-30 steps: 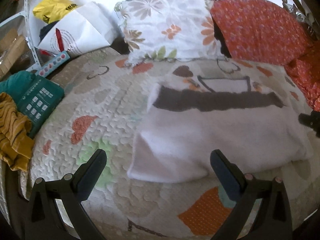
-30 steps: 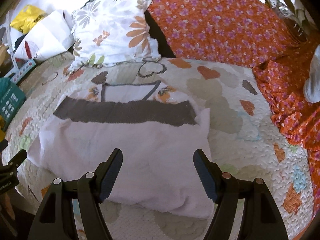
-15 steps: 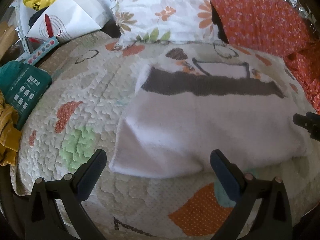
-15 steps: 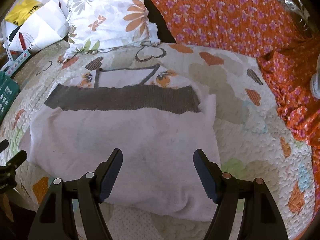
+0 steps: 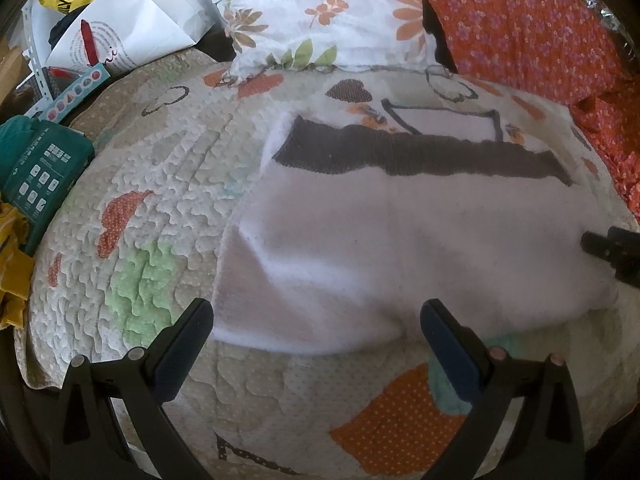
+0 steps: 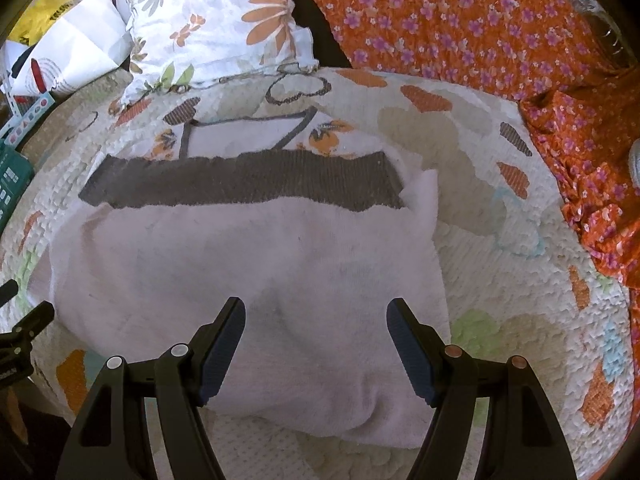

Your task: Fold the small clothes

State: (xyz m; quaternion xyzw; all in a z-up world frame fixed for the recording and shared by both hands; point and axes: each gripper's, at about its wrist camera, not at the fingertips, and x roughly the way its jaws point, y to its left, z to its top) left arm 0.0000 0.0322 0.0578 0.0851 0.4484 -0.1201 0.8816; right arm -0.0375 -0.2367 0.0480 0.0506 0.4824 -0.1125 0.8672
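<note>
Currently, a white garment [image 5: 404, 248] with a dark grey band [image 6: 244, 180] along its far edge is seen spread flat on a quilted bed cover [image 5: 160, 184] patterned with orange, green and grey shapes. The left tool [image 5: 316, 334] is held with its fingers spread wide above the garment's near left corner, nothing being pinched between them. The right tool [image 6: 316, 334] is likewise spread apart, and it is poised over the garment's near edge, toward the right side, with white cloth seen between the fingers but not pressed by them. Whether either tool touches the fabric cannot be told. At the far side of the bed a white pillow with a flower print [image 5: 320, 12] is propped, and an orange flowered cloth [image 6: 460, 20] is draped to its right. At the left edge a teal packet [image 5: 44, 164], a mustard-yellow cloth [image 5: 12, 264] and a white paper bag [image 5: 120, 28] are seen.
</note>
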